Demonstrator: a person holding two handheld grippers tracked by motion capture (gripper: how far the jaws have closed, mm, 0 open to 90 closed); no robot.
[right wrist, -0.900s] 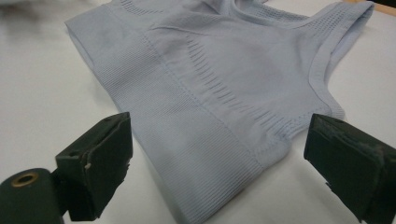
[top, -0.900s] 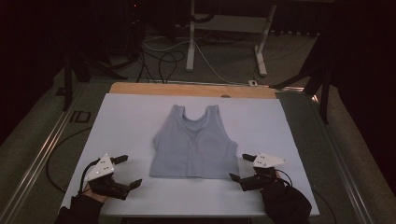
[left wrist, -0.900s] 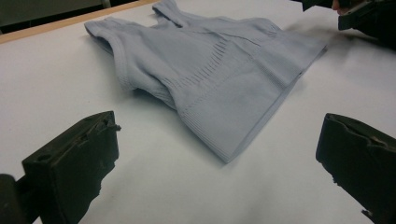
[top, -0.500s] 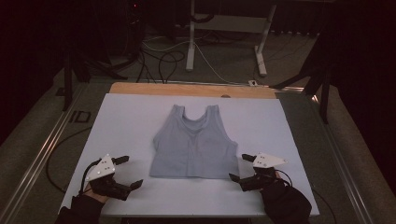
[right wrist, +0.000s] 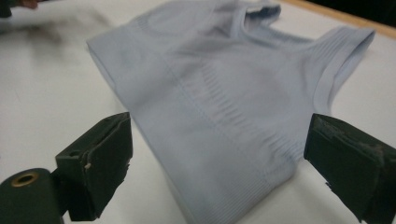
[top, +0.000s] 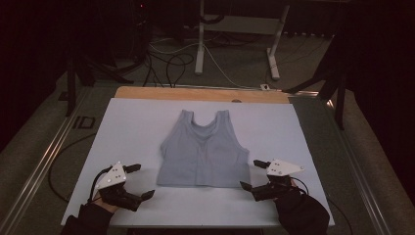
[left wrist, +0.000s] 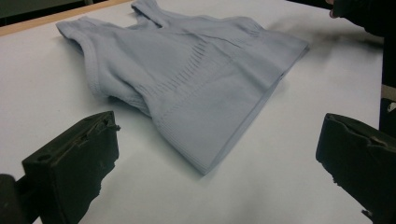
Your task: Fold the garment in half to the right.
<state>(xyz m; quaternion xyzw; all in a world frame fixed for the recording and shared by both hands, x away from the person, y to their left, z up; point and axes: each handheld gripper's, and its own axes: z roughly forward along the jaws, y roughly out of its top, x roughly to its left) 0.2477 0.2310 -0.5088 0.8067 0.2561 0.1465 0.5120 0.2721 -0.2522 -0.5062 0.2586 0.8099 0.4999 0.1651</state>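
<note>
Two grippers, left gripper, right gripper, jaws apart, flank tank top.

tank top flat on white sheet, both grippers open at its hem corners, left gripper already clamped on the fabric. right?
Not quite. The left gripper is open and short of the tank top, with nothing between its jaws; the left gripper view shows bare white sheet there. The right gripper is open too.

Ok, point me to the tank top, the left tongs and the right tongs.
tank top (top: 203, 155): high view, middle of the chest panel.
left tongs (top: 140, 181): high view, midway between the two open jaw tips.
right tongs (top: 251, 174): high view, midway between the two open jaw tips.
</note>
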